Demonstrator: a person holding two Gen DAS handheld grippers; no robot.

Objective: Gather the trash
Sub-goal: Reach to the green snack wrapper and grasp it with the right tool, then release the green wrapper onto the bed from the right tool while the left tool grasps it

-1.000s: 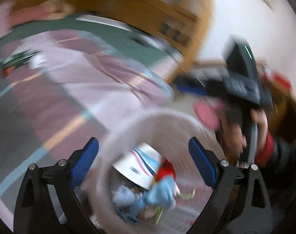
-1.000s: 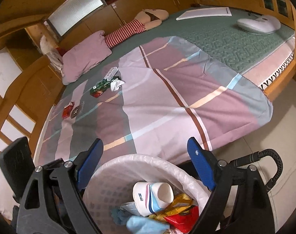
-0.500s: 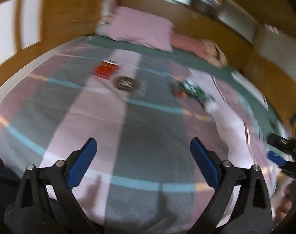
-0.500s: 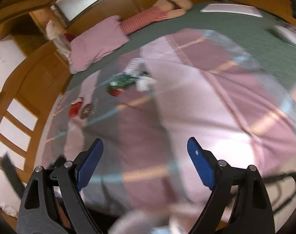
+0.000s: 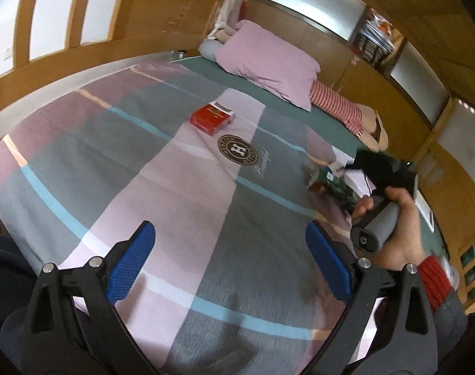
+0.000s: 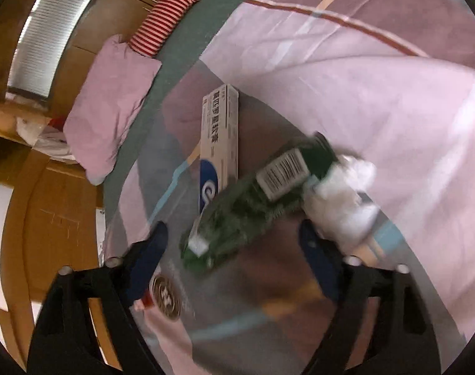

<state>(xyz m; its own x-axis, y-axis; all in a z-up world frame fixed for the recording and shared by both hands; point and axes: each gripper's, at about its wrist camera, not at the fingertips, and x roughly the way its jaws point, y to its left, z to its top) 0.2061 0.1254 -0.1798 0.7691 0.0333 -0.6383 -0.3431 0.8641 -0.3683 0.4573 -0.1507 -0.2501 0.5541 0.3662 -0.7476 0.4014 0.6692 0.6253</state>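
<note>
A green wrapper (image 6: pixel 253 209) with a barcode label lies on the striped bedspread (image 6: pixel 378 100), between a white carton (image 6: pixel 220 143) and a crumpled white tissue (image 6: pixel 343 193). My right gripper (image 6: pixel 231 243) hovers just over the wrapper's near end. Its jaws are closing, the wrapper lies between them, and the pads stand clear of it. My left gripper (image 5: pixel 231 250) is open and empty above the bedspread (image 5: pixel 174 187). A red box (image 5: pixel 211 118) lies far ahead of it. A hand (image 5: pixel 396 225) holds the right gripper's handle by the green wrapper (image 5: pixel 334 184).
A pink pillow (image 5: pixel 268 62) and a striped plush doll (image 5: pixel 340 106) lie at the head of the bed. Wooden panelling (image 5: pixel 143 22) surrounds the bed. A round printed logo (image 5: pixel 237 150) marks the bedspread near the red box.
Both views swung away from the white basket of trash to the bed. The right gripper dropped close over the green wrapper. The left gripper turned toward the red box.
</note>
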